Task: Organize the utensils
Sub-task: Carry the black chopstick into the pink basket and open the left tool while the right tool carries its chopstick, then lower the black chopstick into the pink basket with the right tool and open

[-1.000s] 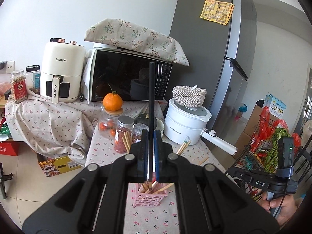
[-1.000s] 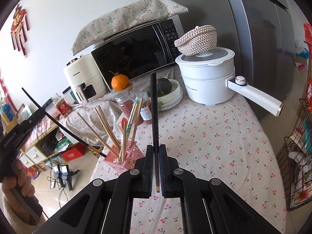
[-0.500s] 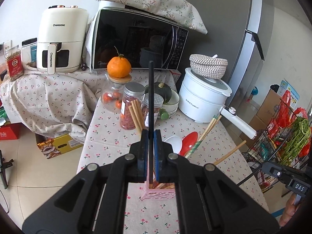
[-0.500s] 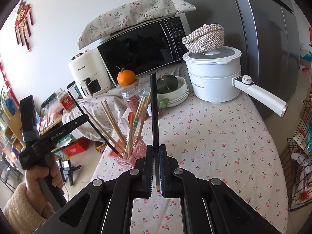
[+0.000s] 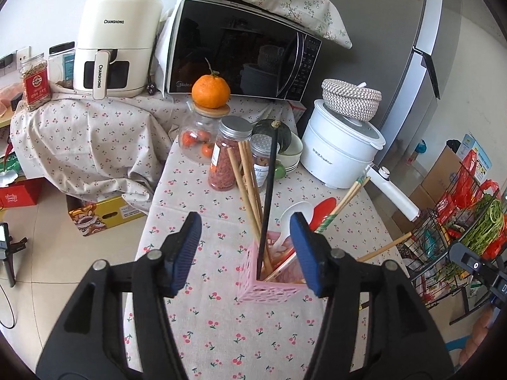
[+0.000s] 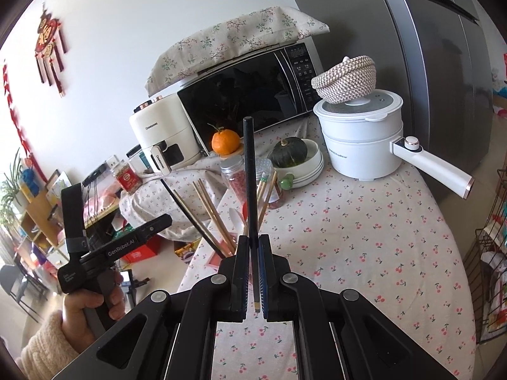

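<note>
L gripper (image 5: 245, 247) is opening, its black chopstick (image 5: 267, 190) now standing in the pink holder (image 5: 269, 288); R gripper (image 6: 252, 272), above holder, clamps 2nd black chopstick (image 6: 249, 183), prob. next to lower in.

Showing a pale tablecloth (image 5: 196, 288) dotted with small red cherries under the tongs. Sitting between the blue pads (image 5: 187, 247): a pink lattice utensil holder (image 5: 266, 288), holding one black chopstick (image 5: 267, 190), tan wooden chopsticks (image 5: 245, 183), a white spoon (image 5: 290, 218) and a red spoon (image 5: 324, 210). Glowing beyond them: an orange mandarin (image 5: 210, 91), a black microwave (image 5: 244, 60), a cream air fryer (image 5: 115, 41) and a white pot (image 5: 340, 152).
</note>
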The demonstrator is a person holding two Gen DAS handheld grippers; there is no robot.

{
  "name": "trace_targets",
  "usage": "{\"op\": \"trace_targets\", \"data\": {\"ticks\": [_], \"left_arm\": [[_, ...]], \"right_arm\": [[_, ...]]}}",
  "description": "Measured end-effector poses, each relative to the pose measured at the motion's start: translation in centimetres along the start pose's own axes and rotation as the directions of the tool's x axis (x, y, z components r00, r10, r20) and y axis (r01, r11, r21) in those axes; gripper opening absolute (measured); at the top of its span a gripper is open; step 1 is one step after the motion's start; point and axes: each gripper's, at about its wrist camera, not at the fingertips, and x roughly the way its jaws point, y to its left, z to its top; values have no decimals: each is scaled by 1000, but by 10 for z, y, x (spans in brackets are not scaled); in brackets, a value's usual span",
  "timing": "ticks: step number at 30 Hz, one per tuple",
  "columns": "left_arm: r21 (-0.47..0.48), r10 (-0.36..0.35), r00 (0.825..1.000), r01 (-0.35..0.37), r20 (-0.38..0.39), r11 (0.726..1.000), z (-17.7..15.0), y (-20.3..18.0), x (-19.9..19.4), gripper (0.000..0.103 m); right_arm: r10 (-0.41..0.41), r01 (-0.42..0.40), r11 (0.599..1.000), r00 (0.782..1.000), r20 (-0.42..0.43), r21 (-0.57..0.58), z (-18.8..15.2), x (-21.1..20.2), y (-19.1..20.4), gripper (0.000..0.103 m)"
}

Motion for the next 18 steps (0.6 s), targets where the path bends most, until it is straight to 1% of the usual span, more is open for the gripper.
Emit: {"op": "trace_targets", "data": {"ticks": [3,5,8,10,13,18], "left_arm": [[-30,16,999,-17,-34,999,-5,12,-6,69],[-43,47,997,-50,-66,998,-8,20,-6,74],[-36,115,987,-120,-114,992,-16,30,-3,74],[-7,141,980,-144,-142,990,-21,32,1,74],[31,150,973,-147,-174,989,-29,32,4,74],[58,137,971,-128,-196,990,-36,32,1,74]], "right_arm": [[30,-30,1000,999,15,-1,4,-4,10,6],[48,-48,999,998,26,-3,6,-5,17,6],[76,-76,997,996,45,-4,10,-4,30,6],[90,-90,996,994,61,-2,13,-2,38,6],[78,-78,997,992,102,-8,19,4,48,6],[28,-26,1000,983,181,-16,26,21,61,6]]}}
